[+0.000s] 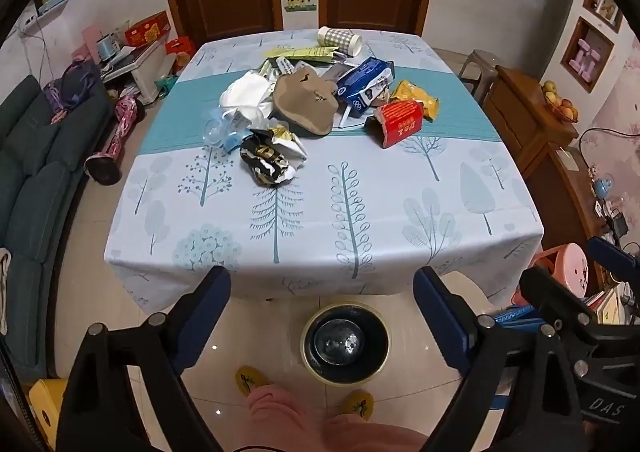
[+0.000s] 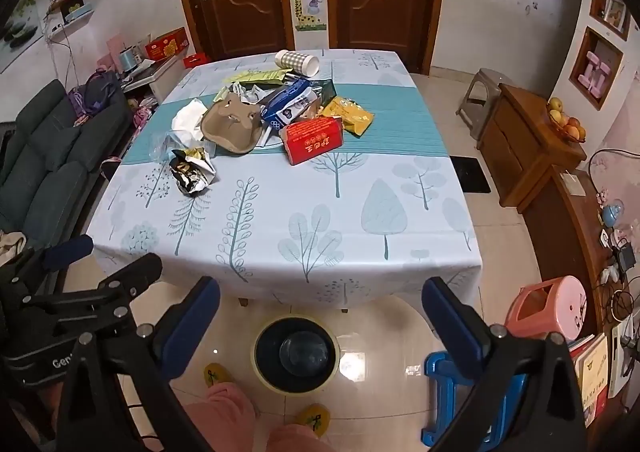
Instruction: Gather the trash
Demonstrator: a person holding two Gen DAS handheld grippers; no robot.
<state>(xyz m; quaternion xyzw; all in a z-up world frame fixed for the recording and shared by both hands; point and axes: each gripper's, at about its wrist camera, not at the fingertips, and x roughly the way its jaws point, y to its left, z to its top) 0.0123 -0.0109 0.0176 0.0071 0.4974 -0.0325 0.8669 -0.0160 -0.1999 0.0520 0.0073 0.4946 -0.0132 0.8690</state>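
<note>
A heap of trash lies on the far half of the table (image 1: 400,236): a brown paper bag (image 1: 306,101), white crumpled paper (image 1: 246,95), a black-and-gold foil wrapper (image 1: 272,159), a red carton (image 1: 400,121), a blue pack (image 1: 364,85), a yellow wrapper (image 1: 416,97) and a tipped checked paper cup (image 1: 340,39). A dark bin (image 1: 346,344) with a pale rim stands on the floor below the near table edge. My left gripper (image 1: 322,310) hangs open above the bin, nothing between its fingers. My right gripper (image 2: 320,316) is open too, over the bin (image 2: 296,354), empty.
A person's pink trouser legs and yellow slippers (image 2: 218,374) stand just before the bin. A dark sofa (image 1: 36,179) runs along the left. Wooden cabinets (image 2: 528,155), a pink stool (image 2: 548,312) and a blue stool (image 2: 444,392) crowd the right. Two brown doors stand behind the table.
</note>
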